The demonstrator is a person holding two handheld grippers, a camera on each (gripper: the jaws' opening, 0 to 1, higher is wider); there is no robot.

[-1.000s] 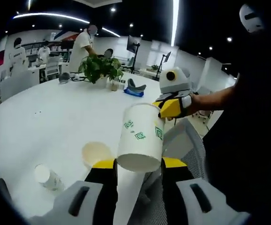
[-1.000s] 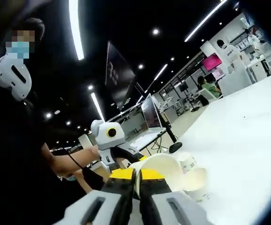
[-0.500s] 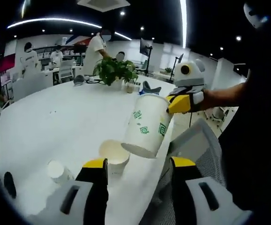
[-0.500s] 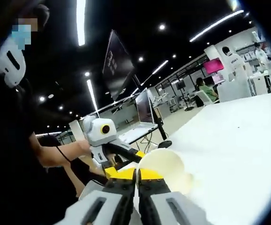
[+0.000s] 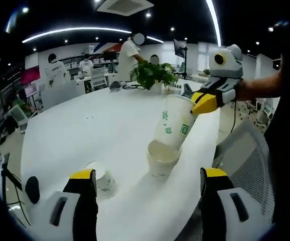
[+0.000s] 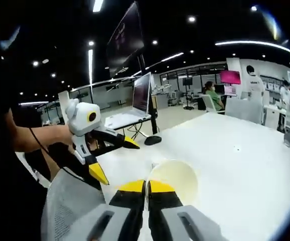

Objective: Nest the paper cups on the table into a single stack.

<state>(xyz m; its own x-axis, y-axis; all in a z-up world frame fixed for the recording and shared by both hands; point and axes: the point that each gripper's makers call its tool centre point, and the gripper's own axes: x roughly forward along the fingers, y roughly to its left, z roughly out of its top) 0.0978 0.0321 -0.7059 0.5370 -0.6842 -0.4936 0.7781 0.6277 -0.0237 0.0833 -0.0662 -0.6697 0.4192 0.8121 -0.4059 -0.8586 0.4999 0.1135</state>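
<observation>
Paper cups: three separate units in the left gripper view. One printed cup (image 5: pixel 172 122) is tilted and held at its rim by the right gripper (image 5: pixel 203 102), its base entering a second unit, a short upright cup or small nested stack (image 5: pixel 162 159) on the white table (image 5: pixel 85 130); how many cups make up that stack cannot be told. A third cup (image 5: pixel 103 182) stands apart, mouth down. Grippers: two, the left gripper (image 5: pixel 147 193) with jaws spread wide and bare. Potted plants: one (image 5: pixel 152 75). Laptops: one (image 6: pixel 130 108), in the right gripper view. Mesh-backed chairs: one (image 5: pixel 248 160). Background people: at least three, blurred.
</observation>
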